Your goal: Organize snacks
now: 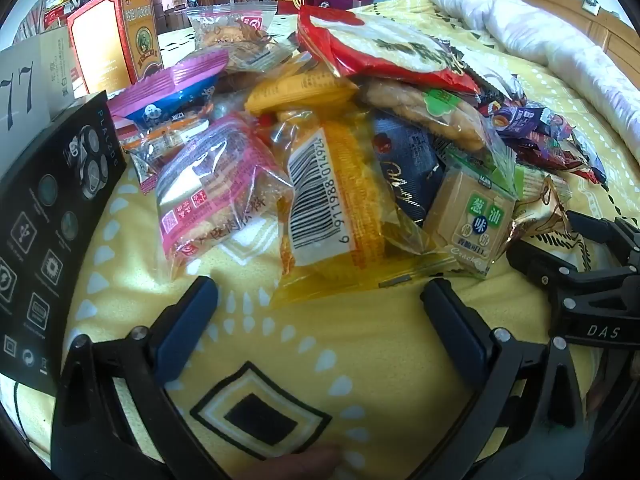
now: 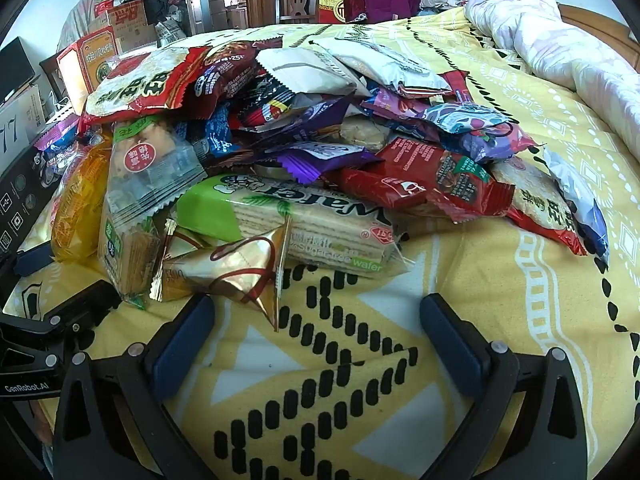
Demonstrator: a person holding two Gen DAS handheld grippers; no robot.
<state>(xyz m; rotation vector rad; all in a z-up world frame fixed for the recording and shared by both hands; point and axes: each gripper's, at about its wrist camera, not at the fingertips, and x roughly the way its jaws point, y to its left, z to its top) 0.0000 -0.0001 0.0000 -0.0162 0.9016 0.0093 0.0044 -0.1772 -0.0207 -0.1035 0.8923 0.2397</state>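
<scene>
Both tongs, left point(image 1: 318, 312) and right point(image 2: 316, 320), gape wide and empty over the bed point(image 2: 500, 280); nearest the gold packet point(image 2: 236, 268), light, crinkly, slippery, best pinched across its middle.

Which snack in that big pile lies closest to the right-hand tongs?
The shiny gold pyramid-shaped packet. Its pointed corner reaches almost between the open right tongs, while the green wafer pack behind it sits farther back.

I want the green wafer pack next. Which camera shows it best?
The right wrist view: the wafer pack lies almost fully exposed just ahead of the open right gripper, behind a gold wrapper. The left wrist view does not show it; other snacks fill that frame.
</scene>
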